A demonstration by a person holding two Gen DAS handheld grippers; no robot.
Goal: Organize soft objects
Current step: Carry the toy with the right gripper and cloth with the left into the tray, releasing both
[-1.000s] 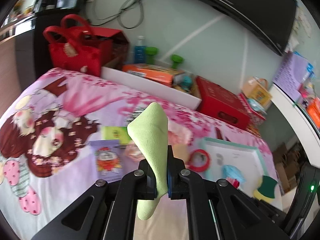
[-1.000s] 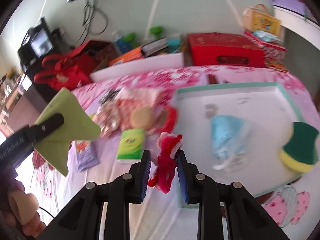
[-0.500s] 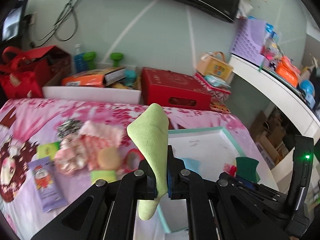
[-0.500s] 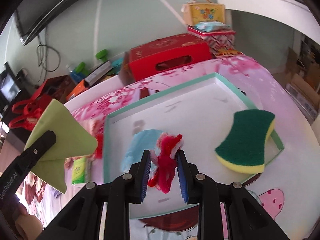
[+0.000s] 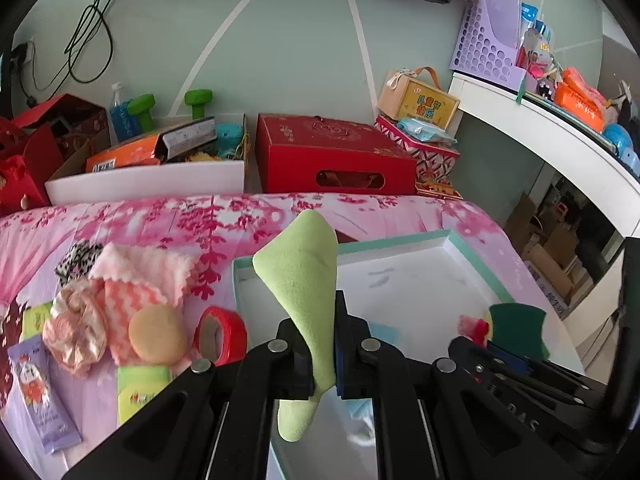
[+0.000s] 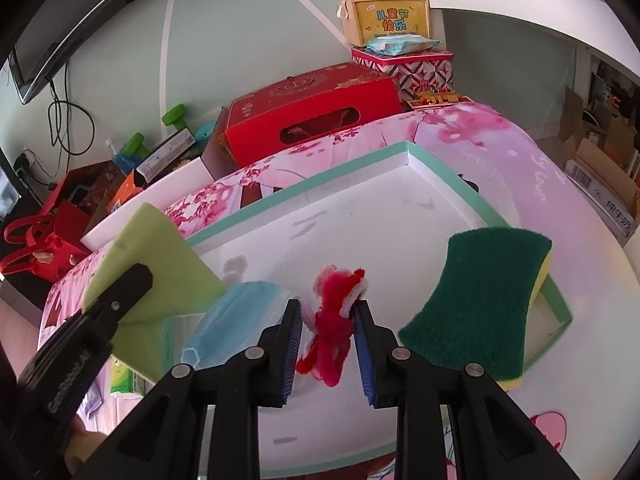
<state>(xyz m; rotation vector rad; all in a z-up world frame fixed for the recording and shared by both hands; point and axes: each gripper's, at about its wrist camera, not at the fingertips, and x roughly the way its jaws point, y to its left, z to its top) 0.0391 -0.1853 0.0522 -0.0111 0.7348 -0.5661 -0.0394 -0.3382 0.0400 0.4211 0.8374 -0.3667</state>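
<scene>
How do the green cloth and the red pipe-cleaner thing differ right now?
The green cloth is flat, smooth and pale green; the red pipe-cleaner figure is fuzzy, twisted, red and white. The cloth sits pinched in the left gripper, the figure in the right gripper. Both are held above the white tray.

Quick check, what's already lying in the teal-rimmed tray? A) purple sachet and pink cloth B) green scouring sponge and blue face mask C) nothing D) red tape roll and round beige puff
B: the green scouring sponge and blue face mask lie on the white floor of the tray.
</scene>
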